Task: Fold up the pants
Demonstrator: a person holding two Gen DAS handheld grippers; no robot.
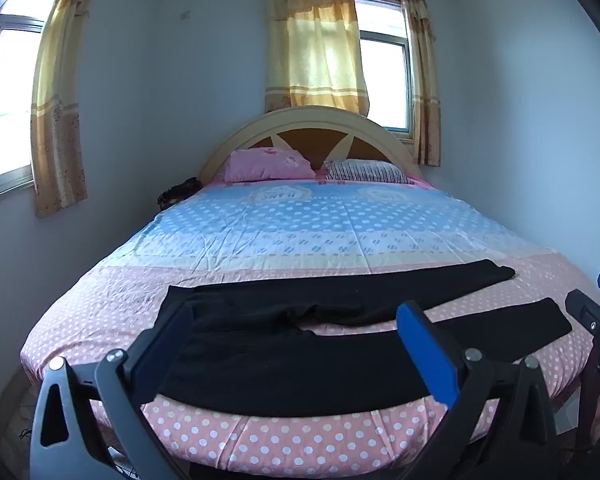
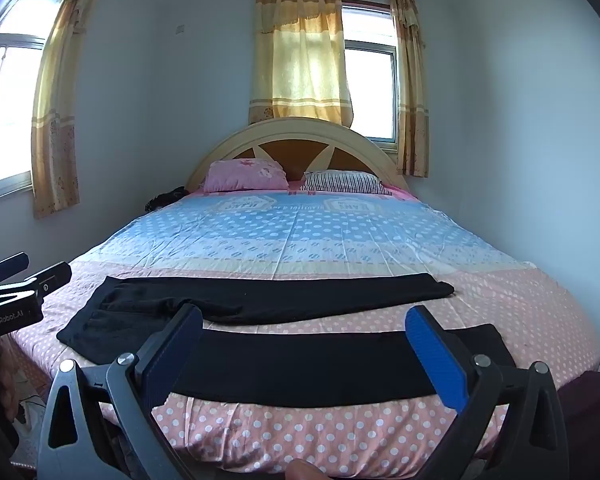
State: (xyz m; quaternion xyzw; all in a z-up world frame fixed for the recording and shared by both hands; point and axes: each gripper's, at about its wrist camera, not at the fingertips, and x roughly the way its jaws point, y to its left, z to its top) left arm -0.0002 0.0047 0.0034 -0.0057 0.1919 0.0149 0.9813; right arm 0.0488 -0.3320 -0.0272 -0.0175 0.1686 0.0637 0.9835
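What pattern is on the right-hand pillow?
Dark and white stripes on the pillow; clearest in the right wrist view.

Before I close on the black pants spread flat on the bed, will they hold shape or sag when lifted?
The black fabric pants will probably sag: they lie limp and flat on the pink dotted bedsheet, with soft wrinkles near the crotch. They look thin, so likely light. Pushed, they would probably bunch rather than slide, though the cloth's grip is hard to judge.

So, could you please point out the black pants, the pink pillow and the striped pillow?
black pants [image 2: 284, 300]: right wrist view, far leg.
pink pillow [image 2: 246, 175]: right wrist view, its middle.
striped pillow [image 1: 364, 171]: left wrist view, its middle.
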